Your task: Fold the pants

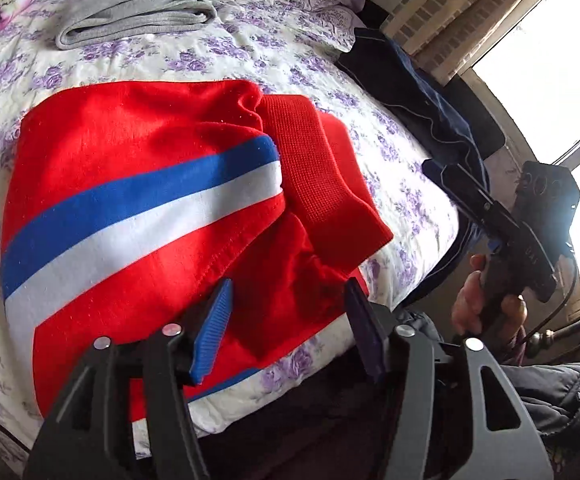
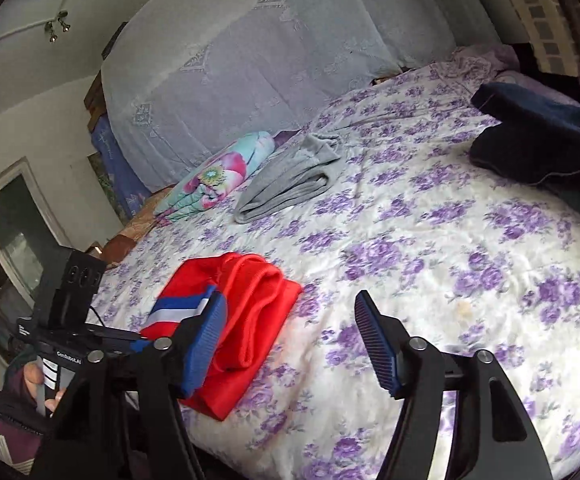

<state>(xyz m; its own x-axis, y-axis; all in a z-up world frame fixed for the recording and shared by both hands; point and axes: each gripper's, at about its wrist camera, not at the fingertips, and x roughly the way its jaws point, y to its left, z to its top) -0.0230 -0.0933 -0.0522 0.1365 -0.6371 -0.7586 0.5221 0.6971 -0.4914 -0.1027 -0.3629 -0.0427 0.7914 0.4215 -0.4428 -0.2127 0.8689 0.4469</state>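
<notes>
The red pants (image 1: pixel 137 184) with a blue and white stripe lie folded into a compact stack near the bed's front edge; they also show in the right wrist view (image 2: pixel 245 320). My left gripper (image 1: pixel 290 320) is open and empty, hovering just above the pants' near edge. My right gripper (image 2: pixel 290 344) is open and empty, above the bedspread to the right of the pants. From the left wrist view the right gripper (image 1: pixel 470 188) appears off the bed's right side, held in a hand. The left gripper (image 2: pixel 129 340) shows at the left in the right wrist view.
A floral purple bedspread (image 2: pixel 430 240) covers the bed. Folded grey pants (image 2: pixel 290 184) and a colourful pillow (image 2: pixel 213 180) lie at the far side. A dark navy garment (image 2: pixel 542 144) lies at the right. A window (image 1: pixel 550 80) is to the right.
</notes>
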